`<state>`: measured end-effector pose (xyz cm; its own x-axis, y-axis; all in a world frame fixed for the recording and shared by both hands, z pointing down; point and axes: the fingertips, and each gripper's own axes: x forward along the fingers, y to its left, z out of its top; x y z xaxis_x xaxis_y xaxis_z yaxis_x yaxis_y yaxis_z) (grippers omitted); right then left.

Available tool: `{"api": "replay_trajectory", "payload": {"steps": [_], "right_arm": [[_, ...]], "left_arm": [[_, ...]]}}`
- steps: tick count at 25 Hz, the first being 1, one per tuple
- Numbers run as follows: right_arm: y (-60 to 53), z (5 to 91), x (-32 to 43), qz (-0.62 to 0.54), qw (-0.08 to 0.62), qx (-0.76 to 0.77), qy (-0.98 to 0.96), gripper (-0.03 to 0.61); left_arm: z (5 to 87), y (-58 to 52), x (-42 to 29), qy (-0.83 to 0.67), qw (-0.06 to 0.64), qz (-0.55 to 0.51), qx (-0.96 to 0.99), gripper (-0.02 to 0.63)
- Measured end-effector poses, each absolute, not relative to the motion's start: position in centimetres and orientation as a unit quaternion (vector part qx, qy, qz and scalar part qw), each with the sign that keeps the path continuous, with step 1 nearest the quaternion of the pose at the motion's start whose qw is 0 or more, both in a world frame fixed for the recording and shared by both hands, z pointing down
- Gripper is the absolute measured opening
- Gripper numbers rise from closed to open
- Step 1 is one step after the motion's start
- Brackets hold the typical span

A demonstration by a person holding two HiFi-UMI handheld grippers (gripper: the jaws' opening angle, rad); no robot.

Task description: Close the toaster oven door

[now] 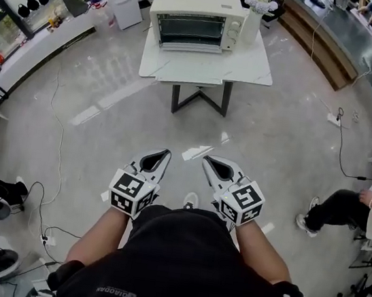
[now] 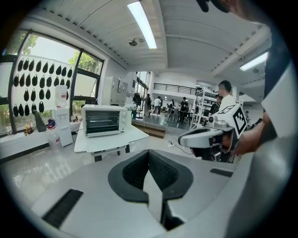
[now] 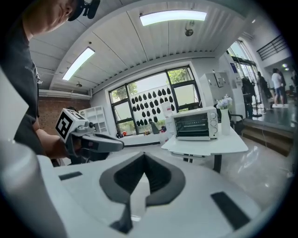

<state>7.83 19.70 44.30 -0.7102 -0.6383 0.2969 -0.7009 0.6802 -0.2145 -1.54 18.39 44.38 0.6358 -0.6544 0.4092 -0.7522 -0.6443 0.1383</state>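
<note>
Well ahead on worktop (image 1: 204, 65): toaster oven (image 1: 198, 21), crosswise, door seemingly closed, facing here. Left claw (image 1: 164, 156), right claw (image 1: 209, 163) pinched together, empty.

You held your left gripper (image 1: 164, 154) and your right gripper (image 1: 208, 161) low before your body, side by side and a little apart. Both pointed forward and slightly down. Each had its jaws closed together, with nothing between them. Your forearms (image 1: 94, 238) were bare
</note>
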Motion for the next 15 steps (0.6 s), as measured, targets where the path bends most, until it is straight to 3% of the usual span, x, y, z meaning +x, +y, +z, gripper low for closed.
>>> {"api": "replay_trajectory", "payload": {"steps": [15], "right_arm": [[14.2,47.0,9.1,0.205,0.100,0.332,-0.915,-0.002]], "left_arm": [[45.1,12.2,-0.4,-0.428,0.173,0.168,0.871,0.003]]}}
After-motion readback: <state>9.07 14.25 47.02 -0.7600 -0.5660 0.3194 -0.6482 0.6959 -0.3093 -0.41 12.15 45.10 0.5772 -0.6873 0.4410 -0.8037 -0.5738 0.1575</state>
